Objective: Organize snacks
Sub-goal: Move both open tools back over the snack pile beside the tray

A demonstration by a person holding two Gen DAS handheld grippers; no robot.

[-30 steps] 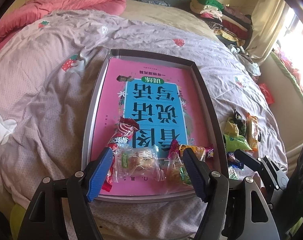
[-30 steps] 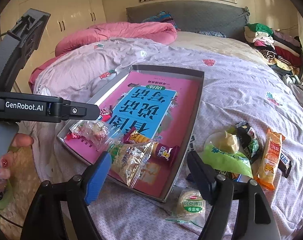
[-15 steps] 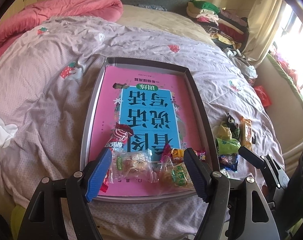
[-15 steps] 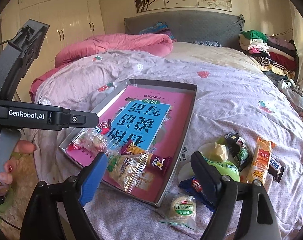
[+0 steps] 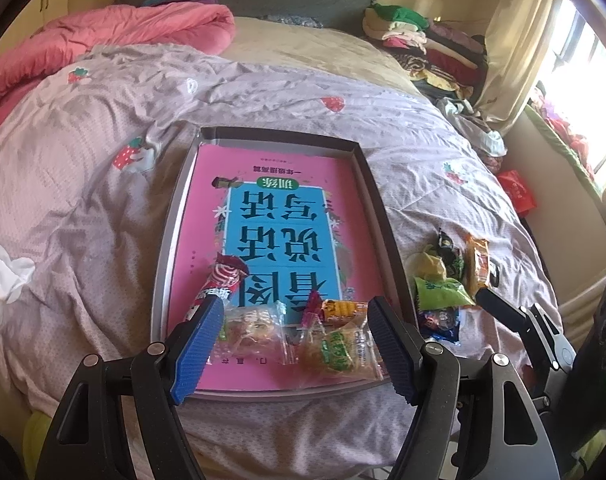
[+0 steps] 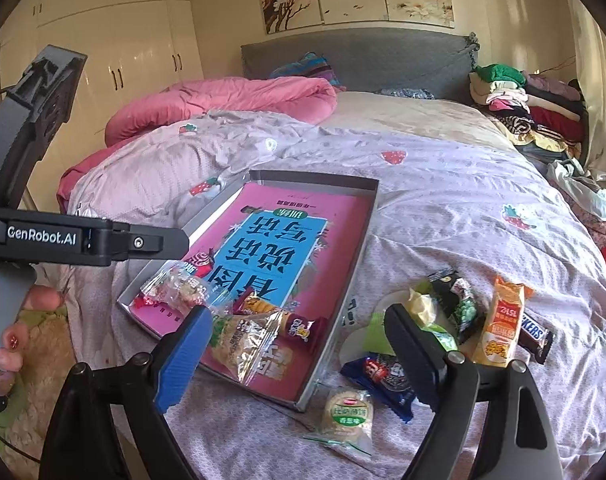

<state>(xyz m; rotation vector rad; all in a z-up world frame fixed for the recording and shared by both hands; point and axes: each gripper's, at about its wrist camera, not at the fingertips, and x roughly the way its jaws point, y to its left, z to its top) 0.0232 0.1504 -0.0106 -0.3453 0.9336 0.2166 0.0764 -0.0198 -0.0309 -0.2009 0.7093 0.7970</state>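
Observation:
A grey tray (image 5: 171, 240) (image 6: 359, 264) lined with a pink and blue book lies on the lilac bedspread. Several snack packets lie at its near end: a red stick pack (image 5: 219, 280), a clear candy bag (image 5: 251, 330) (image 6: 175, 286), a green-labelled cracker bag (image 5: 339, 350) (image 6: 243, 338). More loose snacks lie right of the tray: a round biscuit (image 6: 349, 412), a blue packet (image 6: 379, 374), an orange pack (image 6: 503, 326), a Snickers bar (image 6: 537, 334). My left gripper (image 5: 295, 348) is open above the tray's near end. My right gripper (image 6: 295, 356) is open and empty above the tray's corner.
A pink duvet (image 6: 231, 100) is bunched at the head of the bed. Folded clothes (image 6: 527, 108) are piled at the far right. A grey headboard (image 6: 359, 60) and white wardrobes (image 6: 115, 40) stand behind. The bed edge runs close below both grippers.
Both grippers have pulled back and risen, so the tray and snacks look smaller and farther. Nothing was picked up or moved.

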